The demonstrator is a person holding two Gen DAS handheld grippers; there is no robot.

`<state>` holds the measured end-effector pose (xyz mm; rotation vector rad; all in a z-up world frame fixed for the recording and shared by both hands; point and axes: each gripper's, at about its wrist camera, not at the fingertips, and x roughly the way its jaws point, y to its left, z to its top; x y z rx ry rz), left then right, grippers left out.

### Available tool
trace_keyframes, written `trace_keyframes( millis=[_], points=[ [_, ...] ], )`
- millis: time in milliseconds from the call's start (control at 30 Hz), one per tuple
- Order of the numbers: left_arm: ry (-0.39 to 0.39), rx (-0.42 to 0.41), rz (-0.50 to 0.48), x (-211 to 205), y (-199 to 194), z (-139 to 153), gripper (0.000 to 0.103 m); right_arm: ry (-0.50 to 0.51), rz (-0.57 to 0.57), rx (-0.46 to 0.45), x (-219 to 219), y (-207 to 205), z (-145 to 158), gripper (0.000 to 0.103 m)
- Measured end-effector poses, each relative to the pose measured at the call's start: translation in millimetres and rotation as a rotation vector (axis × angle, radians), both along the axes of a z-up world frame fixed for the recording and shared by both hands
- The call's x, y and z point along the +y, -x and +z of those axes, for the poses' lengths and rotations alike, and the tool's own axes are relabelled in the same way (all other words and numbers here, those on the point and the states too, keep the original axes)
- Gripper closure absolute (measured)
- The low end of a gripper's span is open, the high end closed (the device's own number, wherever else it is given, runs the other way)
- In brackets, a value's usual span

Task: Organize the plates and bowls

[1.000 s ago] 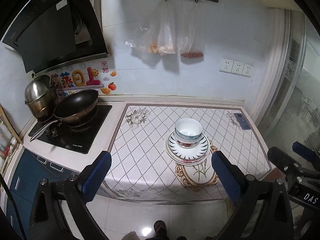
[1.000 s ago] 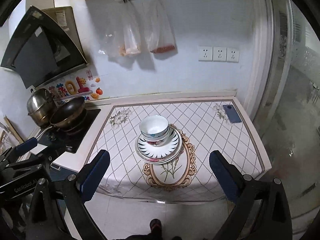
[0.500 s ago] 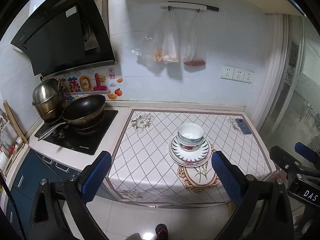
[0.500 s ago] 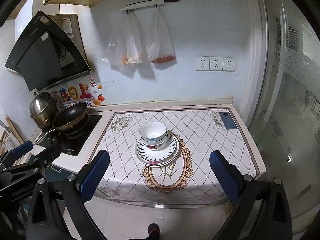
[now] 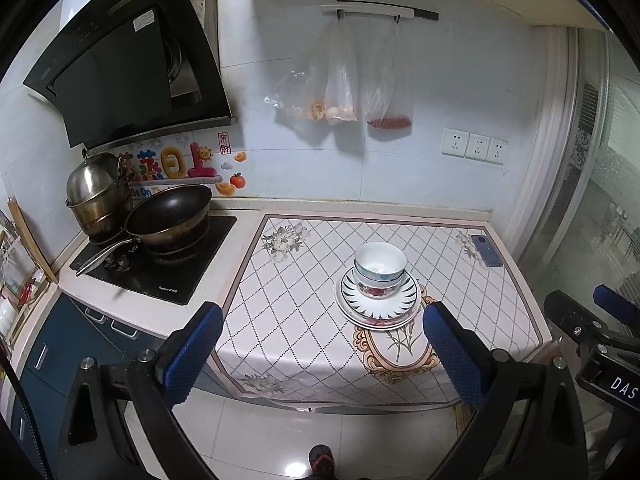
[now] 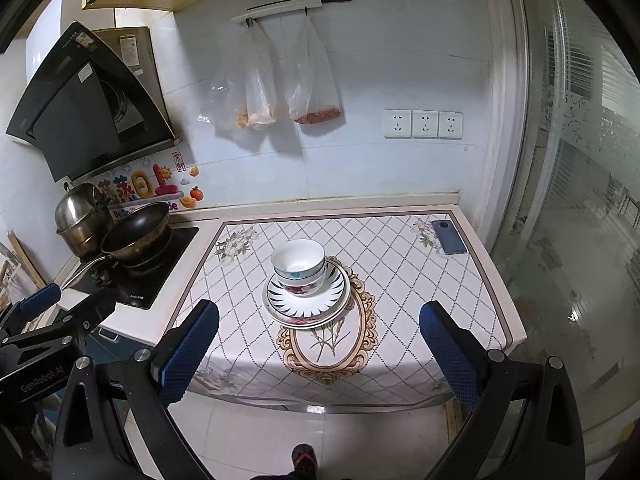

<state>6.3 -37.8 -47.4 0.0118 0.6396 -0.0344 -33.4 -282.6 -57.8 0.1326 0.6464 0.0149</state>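
Nested white bowls (image 5: 379, 265) (image 6: 298, 264) sit on a stack of patterned plates (image 5: 378, 304) (image 6: 306, 302) in the middle of the cloth-covered counter (image 5: 304, 300) (image 6: 400, 280). My left gripper (image 5: 322, 350) is open and empty, held back from the counter's front edge, above the floor. My right gripper (image 6: 318, 350) is open and empty too, equally far back. Each gripper shows at the edge of the other's view.
A wok (image 5: 170, 216) and a steel pot (image 5: 96, 192) stand on the cooktop (image 5: 160, 264) at the left. A phone (image 5: 486, 256) (image 6: 449, 237) lies at the counter's far right corner. Plastic bags (image 5: 344, 80) hang on the wall. A glass door (image 6: 580, 200) is at the right.
Both grippers have pulled back and risen away from the counter; the stack looks smaller and more of the wall shows. The bowls and plates have not moved.
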Motion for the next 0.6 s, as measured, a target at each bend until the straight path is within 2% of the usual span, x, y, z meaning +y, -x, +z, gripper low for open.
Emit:
trace_keyframes(
  millis=[600],
  points=[
    [0.0,-0.003,-0.001,-1.0,2.0,-0.6,0.0,0.007,-0.011,0.012,-4.6,-3.9,-2.6,0.001]
  ],
)
